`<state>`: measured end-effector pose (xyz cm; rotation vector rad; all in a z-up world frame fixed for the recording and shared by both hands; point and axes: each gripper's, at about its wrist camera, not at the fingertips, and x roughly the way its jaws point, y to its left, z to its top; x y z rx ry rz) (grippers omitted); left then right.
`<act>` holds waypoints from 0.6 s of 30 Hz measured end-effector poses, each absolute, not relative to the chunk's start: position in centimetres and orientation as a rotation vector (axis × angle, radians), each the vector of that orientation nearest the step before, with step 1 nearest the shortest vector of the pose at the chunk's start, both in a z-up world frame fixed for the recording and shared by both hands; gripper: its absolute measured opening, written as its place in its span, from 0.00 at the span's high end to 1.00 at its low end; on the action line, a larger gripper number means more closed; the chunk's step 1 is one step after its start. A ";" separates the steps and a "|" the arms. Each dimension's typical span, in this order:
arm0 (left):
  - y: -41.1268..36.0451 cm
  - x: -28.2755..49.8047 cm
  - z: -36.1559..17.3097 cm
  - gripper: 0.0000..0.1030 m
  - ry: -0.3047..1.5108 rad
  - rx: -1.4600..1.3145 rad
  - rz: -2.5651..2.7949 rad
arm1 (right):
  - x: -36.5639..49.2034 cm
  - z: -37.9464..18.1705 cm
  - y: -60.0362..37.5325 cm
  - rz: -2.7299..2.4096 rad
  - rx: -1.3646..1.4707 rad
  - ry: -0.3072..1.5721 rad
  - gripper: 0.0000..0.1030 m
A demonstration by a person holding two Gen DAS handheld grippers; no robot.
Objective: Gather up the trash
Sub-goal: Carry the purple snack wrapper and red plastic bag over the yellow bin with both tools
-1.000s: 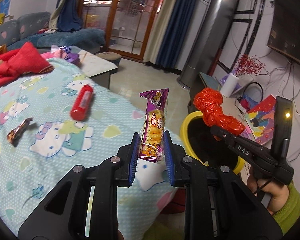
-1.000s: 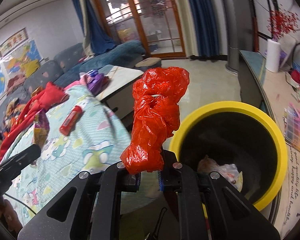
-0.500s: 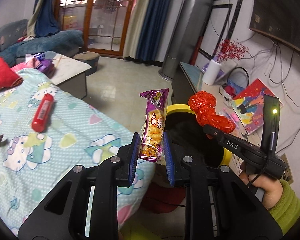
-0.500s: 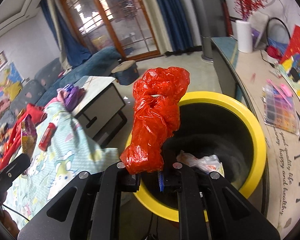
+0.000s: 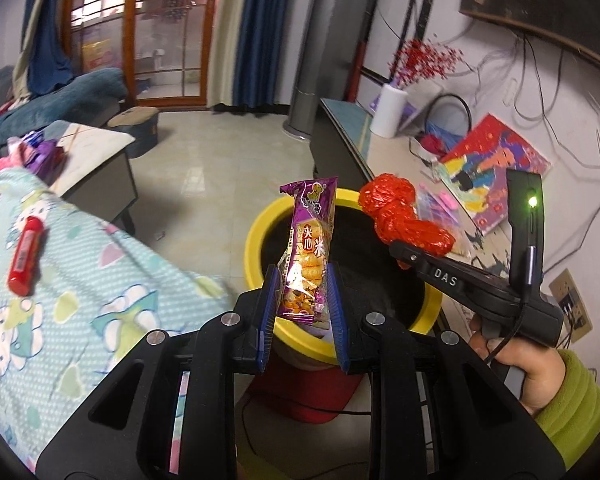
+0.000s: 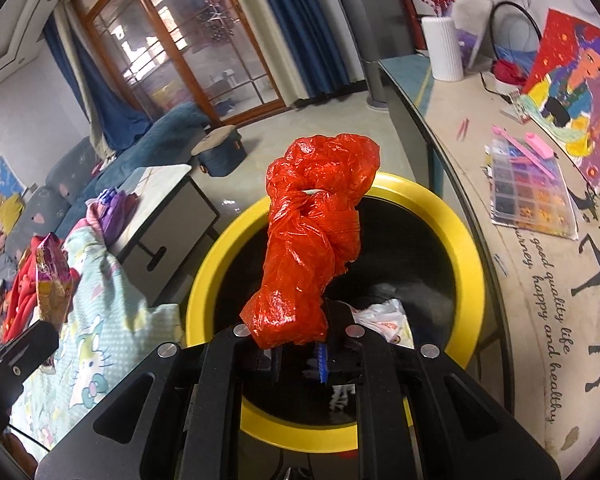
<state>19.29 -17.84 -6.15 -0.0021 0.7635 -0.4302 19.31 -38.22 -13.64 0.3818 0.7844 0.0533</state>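
My left gripper (image 5: pixel 302 288) is shut on a purple snack packet (image 5: pixel 309 244), held upright over the near rim of the yellow-rimmed bin (image 5: pixel 260 232). My right gripper (image 6: pixel 298 354) is shut on a crumpled red plastic bag (image 6: pixel 312 248), held above the bin's opening (image 6: pixel 452 216). The right gripper with the red bag (image 5: pixel 400 216) also shows in the left wrist view, over the bin's right side. The snack packet (image 6: pixel 52 276) shows at the left of the right wrist view. White wrappers (image 6: pixel 384 316) lie inside the bin.
A red tube (image 5: pixel 26 256) lies on the Hello Kitty blanket (image 5: pixel 80 300) at left. A low grey table (image 5: pixel 92 168) stands behind it. A long counter (image 6: pixel 540 280) with a bead box, painting and paper roll runs right of the bin.
Both grippers have moved right from above the blanket to over the bin, each still holding its item. The bin now sits directly under them.
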 end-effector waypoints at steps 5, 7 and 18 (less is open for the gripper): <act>-19.9 20.0 -7.3 0.83 0.798 0.036 -0.463 | 19.2 -14.6 -39.4 0.043 0.395 0.803 0.87; -20.7 20.3 -7.8 0.83 0.812 0.063 -0.472 | 19.2 -15.0 -39.8 0.043 0.403 0.815 0.87; -23.2 22.5 -9.0 0.82 0.849 0.106 -0.489 | 18.9 -16.2 -40.5 0.045 0.434 0.848 0.85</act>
